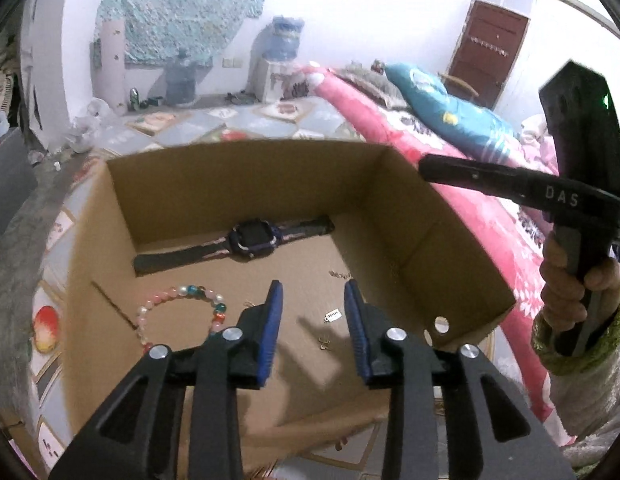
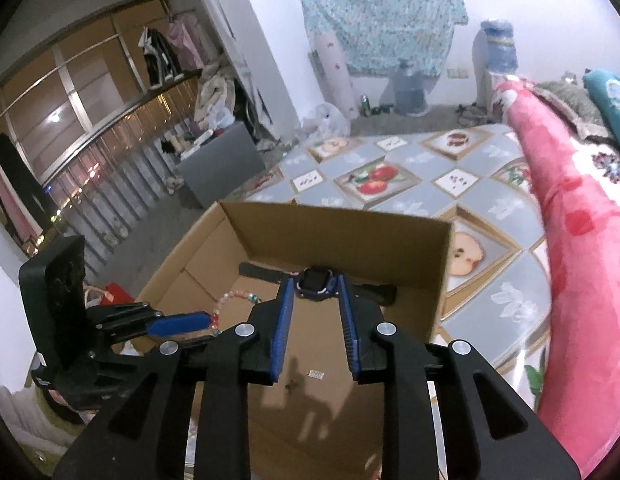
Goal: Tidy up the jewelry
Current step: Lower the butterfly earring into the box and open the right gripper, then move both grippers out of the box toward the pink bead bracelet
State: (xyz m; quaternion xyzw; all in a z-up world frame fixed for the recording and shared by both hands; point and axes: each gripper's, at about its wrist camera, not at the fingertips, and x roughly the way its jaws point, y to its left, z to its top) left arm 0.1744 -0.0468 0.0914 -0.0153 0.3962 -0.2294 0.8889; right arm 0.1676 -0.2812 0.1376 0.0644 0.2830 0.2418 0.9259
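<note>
An open cardboard box (image 1: 442, 240) sits on a patterned mat. Inside lie a dark watch (image 1: 252, 238) along the far wall, a pink and white bead bracelet (image 1: 178, 300) at the left, a thin chain (image 1: 340, 275), a small silver tag (image 1: 333, 315) and a tiny gold piece (image 1: 324, 344). My left gripper (image 1: 313, 292) is open and empty above the box floor. My right gripper (image 2: 313, 280) is open and empty over the box (image 2: 438, 280), with the watch (image 2: 316, 282) seen between its fingers. The bracelet (image 2: 234, 298) and tag (image 2: 316, 374) show there too.
A pink blanket (image 1: 390, 120) and teal pillow (image 1: 446, 112) lie right of the box. The fruit-patterned mat (image 2: 430, 160) spreads beyond it. A grey box (image 2: 222, 160), water bottles (image 2: 408, 88) and clutter stand along the far wall.
</note>
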